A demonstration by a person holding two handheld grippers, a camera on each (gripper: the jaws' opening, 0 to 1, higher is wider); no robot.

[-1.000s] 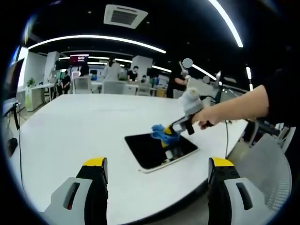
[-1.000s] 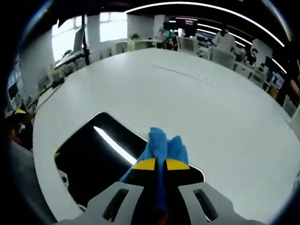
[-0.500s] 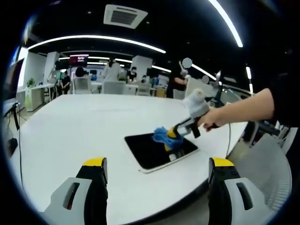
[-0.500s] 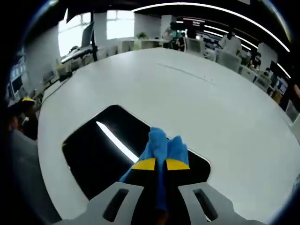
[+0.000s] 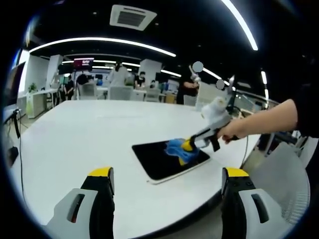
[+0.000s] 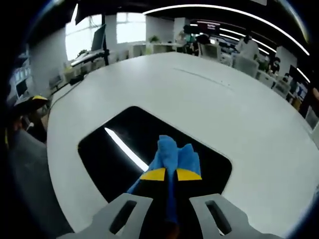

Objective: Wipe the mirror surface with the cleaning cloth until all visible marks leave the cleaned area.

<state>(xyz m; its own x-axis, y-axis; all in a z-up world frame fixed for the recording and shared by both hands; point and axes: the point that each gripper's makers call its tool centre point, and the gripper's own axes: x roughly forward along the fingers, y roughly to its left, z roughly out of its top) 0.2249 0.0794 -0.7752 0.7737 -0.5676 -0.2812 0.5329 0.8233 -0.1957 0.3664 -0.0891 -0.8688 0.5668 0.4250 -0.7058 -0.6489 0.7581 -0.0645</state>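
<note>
On the white table [image 5: 75,134] near its curved edge lies the mirror [image 5: 157,159] — a dark rectangular slab with rounded corners and a pale rim, flat on the tabletop; in the right gripper view the mirror [image 6: 114,159] reflects a bright ceiling light strip as a diagonal streak. Blue cleaning cloth [image 6: 172,154] is bunched and pinched between the yellow-tipped jaws of the right gripper [image 6: 170,174], jaws clenched tight on it, cloth sticking out ahead of the tips and over the mirror glass, toward the mirror's right part in that view. From the left gripper view the cloth [image 5: 175,148] sits on the mirror's far right corner area, pressed down by the right gripper [image 5: 188,145], which a person's hand [image 5: 234,130] holds, dark sleeve reaching in from the right. Left gripper [image 5: 167,174] hangs back off the table edge, its two yellow-tipped jaws spread wide apart with nothing between them, mirror framed in the gap. No marks readable on the glass at this size. Beyond the table — open office with chairs [image 5: 119,92], desks, several people standing far back, a ceiling air vent [image 5: 133,16] and long curved light strips [image 5: 99,41] overhead. Window light and a monitor stand [image 6: 102,40] show at the far side in the right gripper view.
</note>
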